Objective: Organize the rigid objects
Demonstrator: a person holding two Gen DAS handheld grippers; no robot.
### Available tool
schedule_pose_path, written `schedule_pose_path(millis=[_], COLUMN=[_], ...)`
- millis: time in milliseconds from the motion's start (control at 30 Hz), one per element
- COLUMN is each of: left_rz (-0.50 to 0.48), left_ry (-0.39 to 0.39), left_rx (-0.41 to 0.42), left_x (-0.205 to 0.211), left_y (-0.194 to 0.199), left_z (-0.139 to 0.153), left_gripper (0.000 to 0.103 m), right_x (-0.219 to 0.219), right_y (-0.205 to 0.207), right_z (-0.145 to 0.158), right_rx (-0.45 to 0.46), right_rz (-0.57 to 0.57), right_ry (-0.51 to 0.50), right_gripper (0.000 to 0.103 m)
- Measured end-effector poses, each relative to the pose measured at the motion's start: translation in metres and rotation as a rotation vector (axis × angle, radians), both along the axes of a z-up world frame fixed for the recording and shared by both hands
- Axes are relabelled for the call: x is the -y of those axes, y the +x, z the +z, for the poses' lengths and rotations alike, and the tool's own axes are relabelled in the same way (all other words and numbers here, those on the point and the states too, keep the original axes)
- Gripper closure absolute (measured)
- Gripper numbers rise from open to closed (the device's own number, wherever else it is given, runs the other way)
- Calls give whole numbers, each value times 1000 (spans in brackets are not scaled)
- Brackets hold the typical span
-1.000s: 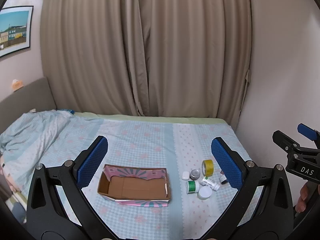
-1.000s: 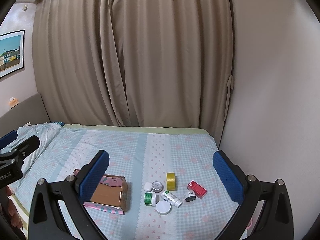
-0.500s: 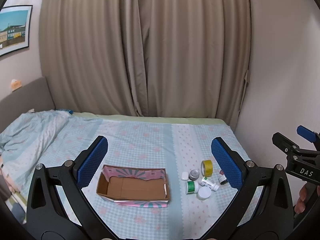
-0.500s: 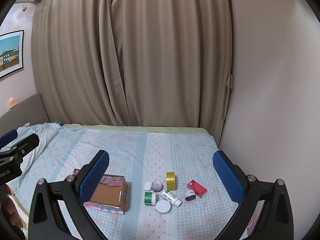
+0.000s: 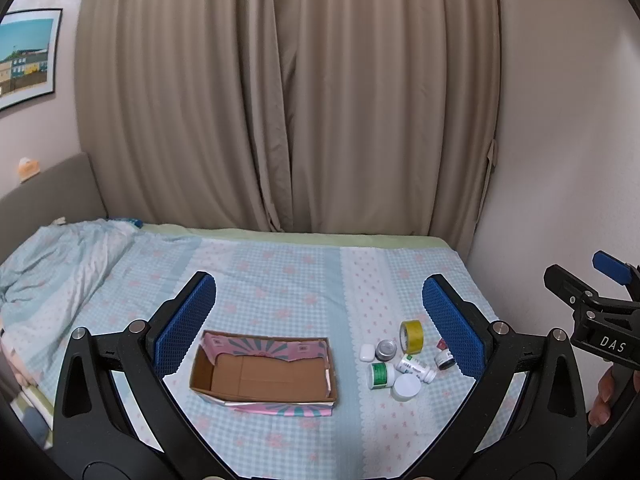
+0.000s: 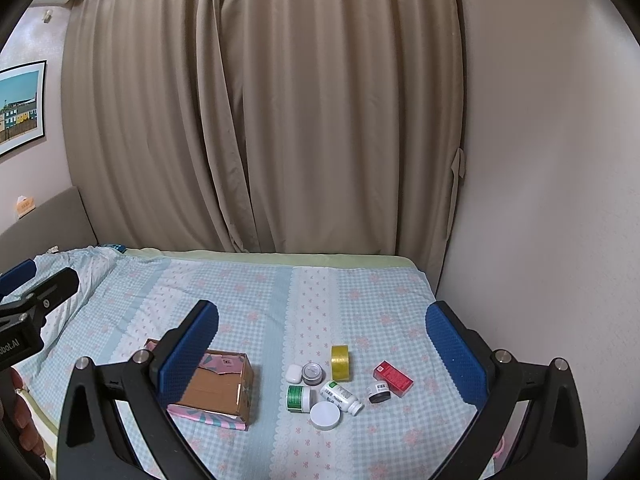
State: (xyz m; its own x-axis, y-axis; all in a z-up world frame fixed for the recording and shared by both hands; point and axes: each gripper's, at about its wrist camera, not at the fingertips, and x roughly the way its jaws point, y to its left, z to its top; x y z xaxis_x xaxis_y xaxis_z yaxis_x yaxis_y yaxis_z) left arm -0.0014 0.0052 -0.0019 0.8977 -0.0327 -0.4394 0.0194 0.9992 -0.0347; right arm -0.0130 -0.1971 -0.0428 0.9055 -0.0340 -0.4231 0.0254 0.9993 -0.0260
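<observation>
An open cardboard box (image 5: 264,374) with a pink patterned outside lies on the bed; it also shows in the right wrist view (image 6: 216,388). To its right lies a cluster of small items: a yellow tape roll (image 6: 341,362), a red carton (image 6: 393,377), a green-labelled jar (image 6: 298,398), a white bottle (image 6: 341,397), a white lid (image 6: 325,415), a grey tin (image 6: 312,373), a white earbud case (image 6: 293,373) and a small dark jar (image 6: 378,392). My left gripper (image 5: 320,320) is open and empty, held above the bed. My right gripper (image 6: 322,352) is open and empty above the cluster.
The bed has a blue checked sheet (image 5: 280,272). A rumpled blanket (image 5: 52,272) lies at the left. Beige curtains (image 5: 288,100) hang behind the bed. A wall (image 6: 540,200) borders the bed's right side. The right gripper's body (image 5: 596,320) shows at the left view's right edge.
Both views have shifted only slightly; the box and items sit a touch lower and nearer. Nothing has been touched or moved.
</observation>
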Motion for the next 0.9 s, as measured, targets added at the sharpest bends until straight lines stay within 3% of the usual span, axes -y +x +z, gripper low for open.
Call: schedule_pose_path(millis=[533, 733, 900], left_rz=[0, -18, -18], left_ry=[-35, -82, -82], left_rx=[-20, -100, -201], left_x=[-6, 5, 33], left_y=[12, 44, 80], left_z=[-7, -24, -61], left_gripper=[1, 1, 1], right_x=[0, 15, 46], right_y=[0, 11, 30], right_z=[-1, 1, -10], right_rx=[6, -19, -72], right_rz=[3, -40, -75], right_ry=[13, 6, -32], right_gripper=[0, 0, 0])
